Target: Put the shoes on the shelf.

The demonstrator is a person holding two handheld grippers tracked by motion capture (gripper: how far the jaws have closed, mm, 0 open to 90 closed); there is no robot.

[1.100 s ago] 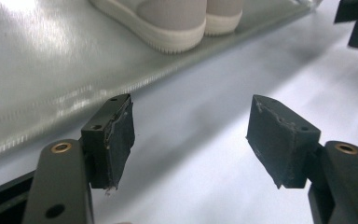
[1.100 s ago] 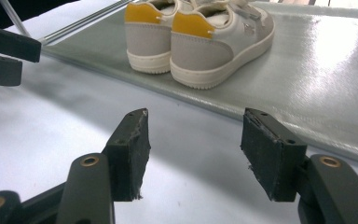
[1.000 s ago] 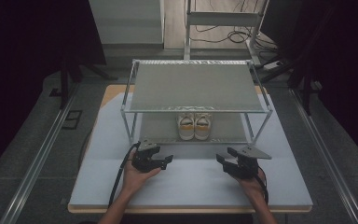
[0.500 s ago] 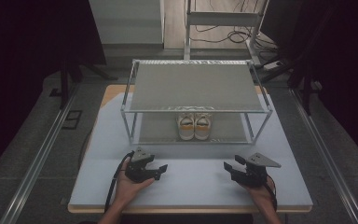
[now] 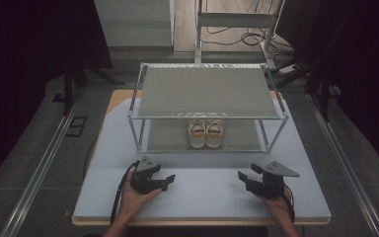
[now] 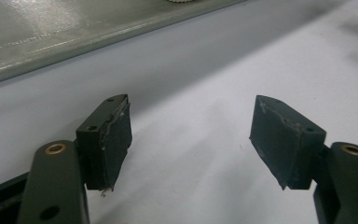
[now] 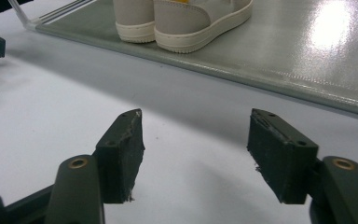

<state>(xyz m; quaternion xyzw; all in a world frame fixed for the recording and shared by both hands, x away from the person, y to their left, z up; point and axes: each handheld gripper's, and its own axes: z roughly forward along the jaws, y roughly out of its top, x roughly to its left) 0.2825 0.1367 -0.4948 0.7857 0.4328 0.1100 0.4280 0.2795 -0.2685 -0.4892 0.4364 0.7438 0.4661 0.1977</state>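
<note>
1. From the high view, the room is dark all around, and a pale counter (image 5: 202, 192) sits in the light. A metal shoe rack (image 5: 207, 94) stands at the back half of it. A pair of small shoes (image 5: 206, 133) sits side by side on the bottom shelf, under the top shelf, with the heels toward the person. They look put away neatly. The left gripper (image 5: 167, 180) and the right gripper (image 5: 244, 177) lie low near the front edge, well apart from each other and from the rack. Each rests in a hand, as if waiting.

2. In the left gripper view, the two fingers (image 6: 107, 140) stand wide apart with only bare counter between them. They hold nothing. The edge of the bottom shelf (image 6: 74, 28) runs across the top, so this gripper points toward the rack from the side.

3. In the right gripper view, the fingers (image 7: 121, 154) are also spread apart and empty. The shoes (image 7: 182, 18) stand ahead on the shelf, toward the left. I think the open fingers are ready to reach for a shoe, or have just let go.
</note>
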